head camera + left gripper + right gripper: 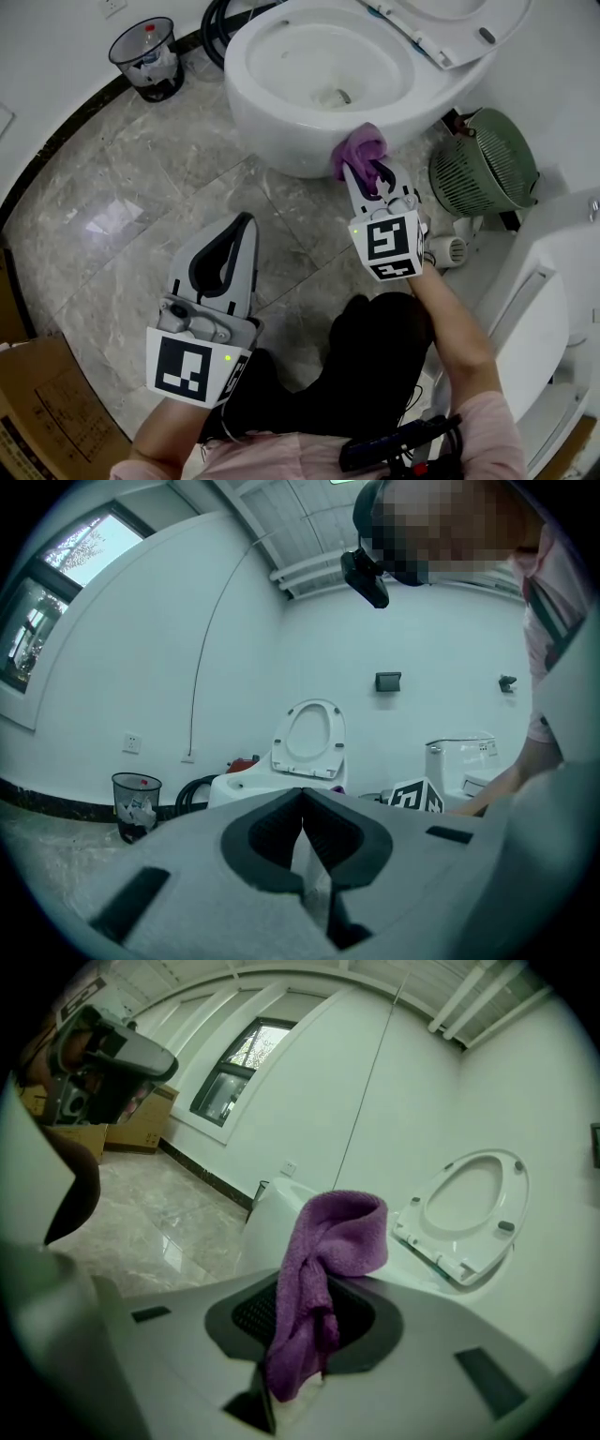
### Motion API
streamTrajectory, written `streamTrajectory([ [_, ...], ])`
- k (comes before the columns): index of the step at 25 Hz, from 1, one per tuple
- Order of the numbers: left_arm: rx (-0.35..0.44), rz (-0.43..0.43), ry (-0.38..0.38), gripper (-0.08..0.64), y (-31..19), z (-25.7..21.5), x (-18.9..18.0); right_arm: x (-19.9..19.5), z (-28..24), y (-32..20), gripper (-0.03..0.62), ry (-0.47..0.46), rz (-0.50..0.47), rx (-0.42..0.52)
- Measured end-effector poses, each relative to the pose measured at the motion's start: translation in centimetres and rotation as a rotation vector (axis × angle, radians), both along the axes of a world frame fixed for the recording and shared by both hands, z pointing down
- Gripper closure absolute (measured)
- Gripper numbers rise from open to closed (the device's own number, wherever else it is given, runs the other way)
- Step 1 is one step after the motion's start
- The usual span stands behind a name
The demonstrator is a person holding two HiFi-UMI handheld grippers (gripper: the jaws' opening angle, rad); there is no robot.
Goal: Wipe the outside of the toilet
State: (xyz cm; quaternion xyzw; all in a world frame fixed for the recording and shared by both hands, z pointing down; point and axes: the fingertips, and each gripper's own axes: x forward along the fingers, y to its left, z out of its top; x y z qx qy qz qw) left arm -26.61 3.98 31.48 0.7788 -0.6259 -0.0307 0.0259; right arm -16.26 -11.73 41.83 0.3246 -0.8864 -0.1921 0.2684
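A: Right gripper (367,176)?
B: Jaws pinched on purple cloth (362,146); cloth against lower front outer wall of white toilet (281,141).
A: Left gripper (246,223)?
B: Jaws pressed together, nothing between; held over marble floor (112,216), well apart from toilet.

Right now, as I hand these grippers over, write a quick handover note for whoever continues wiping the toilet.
Left gripper: shut, empty, held above the floor tiles.
Right gripper: shut on the purple cloth, which appears pressed to the outer front of the toilet bowl.
Done: cloth is gripped and at the bowl; how much is already wiped does not show.
Left: wipe around the rest of the outside.
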Motion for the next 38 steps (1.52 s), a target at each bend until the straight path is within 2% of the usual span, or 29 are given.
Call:
streamTrajectory([
  [11,0.009,-0.034,0.007,0.552,1.6,-0.1,-2.6,-5.4,0.1,2.7,0.486,0.051,-0.099,0.016],
  [17,0.002,-0.073,-0.001,0.552,2.4,-0.5,-3.6,-12.2,-2.2,7.6,0.482,-0.092,-0.354,-0.007],
  [21,0.004,-0.078,-0.013,0.552,2.6,-1.9,-4.2,-13.2,-5.4,7.8,0.48,-0.201,-0.375,0.021],
  [23,0.001,-0.08,-0.027,0.552,3.1,-2.8,-4.1,-12.9,-6.9,7.6,0.48,-0.213,-0.383,0.046],
  [26,0.02,-0.073,-0.058,0.552,2.9,-4.2,-3.7,-10.4,-9.1,6.5,0.479,-0.177,-0.352,0.095],
  [32,0.029,-0.023,-0.07,0.552,-0.7,-4.5,-0.2,-4.8,-12.4,2.9,0.479,-0.257,-0.23,0.153],
  [38,0.023,0.041,-0.083,0.552,-4.0,-4.2,4.4,5.0,-11.7,-4.3,0.479,-0.3,0.017,0.201],
])
